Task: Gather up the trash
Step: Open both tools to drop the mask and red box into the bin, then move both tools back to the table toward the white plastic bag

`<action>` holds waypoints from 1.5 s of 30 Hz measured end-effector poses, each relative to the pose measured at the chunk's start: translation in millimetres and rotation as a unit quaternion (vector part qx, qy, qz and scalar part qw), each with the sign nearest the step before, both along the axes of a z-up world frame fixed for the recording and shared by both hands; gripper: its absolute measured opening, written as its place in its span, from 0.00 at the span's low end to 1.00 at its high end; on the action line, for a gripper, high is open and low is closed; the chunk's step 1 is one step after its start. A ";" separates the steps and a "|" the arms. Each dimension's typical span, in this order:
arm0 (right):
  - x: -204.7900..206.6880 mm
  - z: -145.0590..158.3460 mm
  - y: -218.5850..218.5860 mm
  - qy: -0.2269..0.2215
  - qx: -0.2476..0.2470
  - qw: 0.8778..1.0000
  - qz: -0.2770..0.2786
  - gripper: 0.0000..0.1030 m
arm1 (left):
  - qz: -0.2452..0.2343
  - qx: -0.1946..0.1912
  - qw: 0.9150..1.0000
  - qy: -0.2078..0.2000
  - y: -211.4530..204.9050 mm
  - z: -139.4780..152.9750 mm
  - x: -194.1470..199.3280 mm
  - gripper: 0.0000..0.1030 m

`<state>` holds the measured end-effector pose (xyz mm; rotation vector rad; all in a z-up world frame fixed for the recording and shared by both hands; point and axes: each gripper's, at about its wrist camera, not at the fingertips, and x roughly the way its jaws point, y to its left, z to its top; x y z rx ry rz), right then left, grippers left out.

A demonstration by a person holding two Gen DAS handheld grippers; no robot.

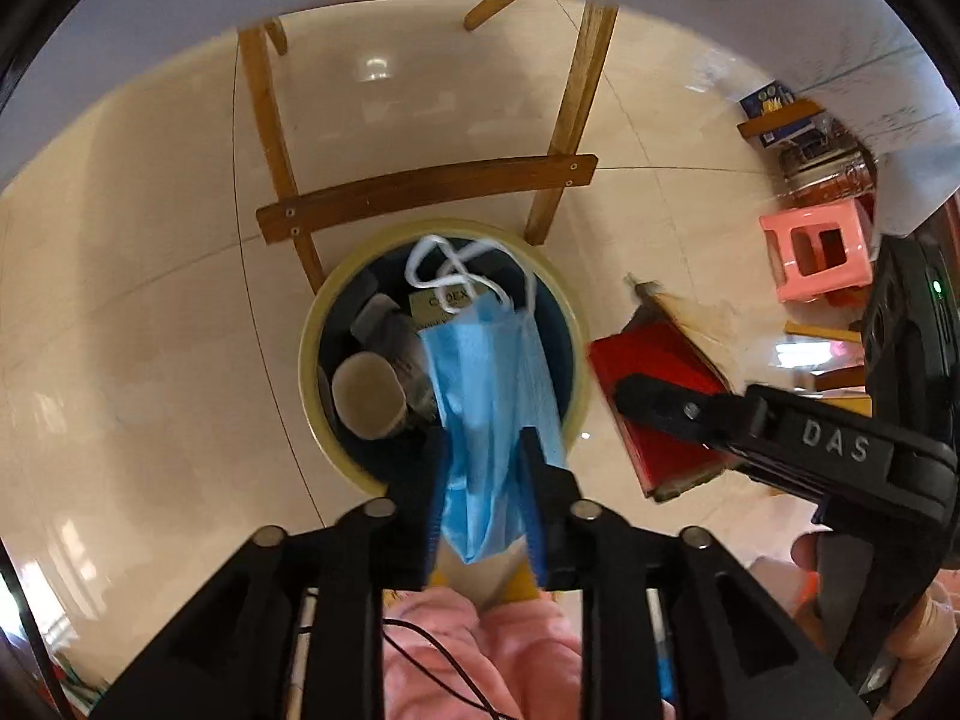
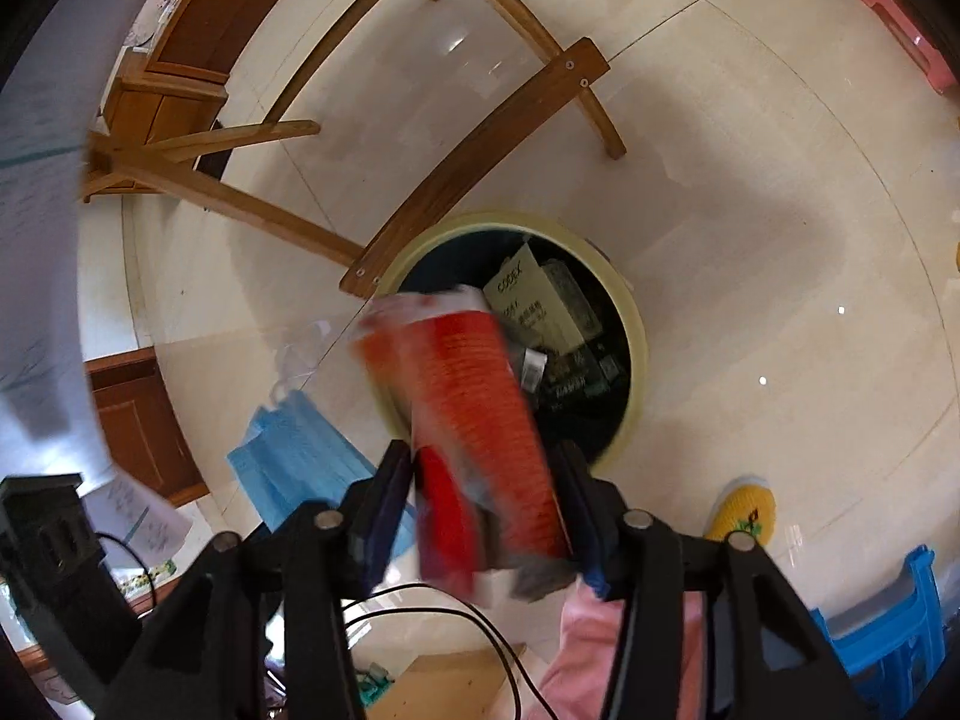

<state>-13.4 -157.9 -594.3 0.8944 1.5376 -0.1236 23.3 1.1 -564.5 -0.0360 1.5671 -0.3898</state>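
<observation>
A round bin with a pale yellow rim [image 1: 312,372] stands on the tiled floor right below both grippers. It holds a paper cup [image 1: 366,396], a "CODEX" box [image 2: 528,300] and dark wrappers. My left gripper [image 1: 483,444] is open above the bin; a blue face mask [image 1: 486,372] hangs loose between its fingers, white ear loops over the bin's mouth. My right gripper [image 2: 483,456] is open too, with a blurred red and white packet [image 2: 480,408] between its fingers, tilted toward the bin rim [image 2: 639,360]. In the right wrist view the mask [image 2: 294,462] shows at the left.
A wooden chair's legs and crossbar [image 1: 420,192] stand right behind the bin. A pink stool [image 1: 816,252] is at the right, a blue stool [image 2: 888,618] and a yellow slipper [image 2: 744,510] nearby. Pink trouser legs [image 1: 480,648] and a black cable lie below the grippers.
</observation>
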 end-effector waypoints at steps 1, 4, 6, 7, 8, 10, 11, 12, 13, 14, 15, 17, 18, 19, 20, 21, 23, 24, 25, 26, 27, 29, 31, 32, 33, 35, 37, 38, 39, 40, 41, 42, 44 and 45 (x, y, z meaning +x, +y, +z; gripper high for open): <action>1.6 -5.4 -0.2 0.000 -0.001 1.000 -0.003 0.69 | -0.002 0.003 1.000 0.000 -1.5 -4.4 1.4 0.26; 4.0 -16.7 -1.5 0.005 -0.011 1.000 -0.011 0.74 | -0.010 0.016 1.000 0.000 -5.3 -16.9 4.9 0.34; 3.0 -18.5 -2.1 0.005 -0.011 1.000 -0.013 0.74 | -0.015 0.022 1.000 -0.007 -6.1 -20.2 6.0 0.41; 1.7 -19.0 -1.9 0.005 -0.011 1.000 -0.011 0.74 | -0.015 0.024 1.000 -0.009 -6.1 -20.8 6.4 0.45; 0.0 -19.0 -1.4 0.006 -0.012 1.000 -0.007 0.74 | -0.014 0.026 0.999 -0.011 -5.6 -20.8 6.9 0.47; -3.5 -17.2 -1.2 0.010 -0.015 1.000 0.001 0.74 | -0.010 0.028 0.999 -0.012 -4.0 -19.9 7.2 0.53; -5.9 -14.4 -1.4 0.011 -0.017 1.000 0.004 0.74 | -0.007 0.028 1.000 -0.012 -3.8 -18.0 7.4 0.54; -7.2 -12.6 -1.7 0.010 -0.016 1.000 0.005 0.74 | -0.004 0.026 1.000 -0.014 -2.8 -14.8 7.3 0.57; -8.7 -7.9 -2.1 0.008 -0.016 1.000 0.008 0.74 | -0.002 0.024 1.000 -0.017 -2.0 -10.6 7.0 0.59; -9.3 -5.8 -2.7 0.007 -0.018 1.000 0.010 0.74 | 0.000 0.022 1.000 -0.020 -1.5 -5.1 6.5 0.60; -10.2 -0.4 -2.9 0.003 -0.022 1.000 0.013 0.74 | 0.001 0.021 1.000 -0.023 -0.6 -0.7 6.1 0.62; -11.3 11.3 -2.9 -0.007 -0.030 0.999 0.022 0.74 | 0.001 0.022 0.999 -0.032 0.1 11.5 4.6 0.63; -10.9 18.5 -3.1 -0.013 -0.039 0.999 0.029 0.74 | 0.001 0.022 0.999 -0.037 0.6 20.5 3.1 0.65; -10.9 29.0 -2.0 -0.020 -0.053 0.998 0.042 0.74 | 0.003 0.021 0.999 -0.040 1.7 28.4 1.9 0.68; -10.4 34.6 -1.9 -0.024 -0.060 0.997 0.049 0.74 | 0.007 0.019 0.999 -0.044 3.1 37.8 -0.4 0.70; -11.3 45.8 -1.3 -0.033 -0.072 0.995 0.058 0.74 | 0.010 0.016 0.999 -0.046 4.6 46.6 -2.7 0.76; -14.1 65.5 -1.1 -0.044 -0.091 0.992 0.072 0.74 | 0.015 0.015 0.998 -0.053 7.5 65.9 -8.5 0.79; -15.7 75.0 -1.6 -0.049 -0.098 0.991 0.078 0.74 | 0.018 0.017 0.998 -0.057 8.9 76.9 -11.8 0.79; -17.5 82.8 -1.7 -0.052 -0.104 0.990 0.083 0.74 | 0.023 0.019 0.998 -0.060 10.8 88.1 -14.9 0.80; -19.5 93.9 -1.4 -0.056 -0.113 0.988 0.091 0.74 | 0.028 0.021 0.997 -0.063 12.9 98.4 -17.4 0.82; -21.4 105.8 -0.8 -0.058 -0.121 0.986 0.101 0.74 | 0.036 0.019 0.997 -0.065 16.1 112.7 -20.4 0.86; -25.6 130.3 0.8 -0.068 -0.131 0.982 0.116 0.74 | 0.046 0.007 0.996 -0.072 20.9 138.9 -26.0 0.88; -31.4 161.4 1.8 -0.079 -0.145 0.977 0.135 0.74 | 0.049 0.002 0.996 -0.078 23.8 164.9 -32.2 0.89; -33.5 170.5 2.5 -0.083 -0.148 0.975 0.140 0.74 | 0.049 0.000 0.996 -0.080 24.1 175.9 -35.1 0.90; -37.0 188.6 3.5 -0.089 -0.154 0.972 0.152 0.74 | 0.047 -0.004 0.995 -0.083 24.2 189.9 -38.5 0.90; -41.9 213.3 3.6 -0.100 -0.161 0.968 0.165 0.74 | 0.046 -0.011 0.995 -0.093 25.4 221.6 -46.0 0.90; -48.5 245.8 4.9 -0.120 -0.166 0.962 0.180 0.74 | 0.046 -0.013 0.993 -0.109 27.1 250.6 -51.7 0.90; -50.4 257.5 6.1 -0.126 -0.169 0.960 0.185 0.74 | 0.046 -0.011 0.992 -0.118 27.5 267.0 -54.4 0.90; -53.1 271.1 6.8 -0.134 -0.173 0.957 0.191 0.74 | 0.046 -0.012 0.991 -0.123 27.9 278.2 -55.0 0.90; -56.5 288.3 7.1 -0.144 -0.175 0.954 0.197 0.74 | 0.047 -0.015 0.990 -0.129 28.7 293.1 -57.0 0.90; -57.4 296.8 8.5 -0.149 -0.176 0.953 0.199 0.74 | 0.049 -0.019 0.989 -0.135 29.1 307.1 -59.0 0.90; -59.6 310.9 8.7 -0.157 -0.178 0.951 0.201 0.74 | 0.051 -0.022 0.988 -0.141 30.9 319.3 -61.9 0.90; -62.8 333.4 8.9 -0.168 -0.177 0.948 0.203 0.74 | 0.055 -0.026 0.986 -0.157 32.4 344.6 -68.0 0.90; -65.1 347.3 8.7 -0.176 -0.174 0.947 0.204 0.74 | 0.056 -0.027 0.984 -0.166 31.6 355.9 -71.2 0.90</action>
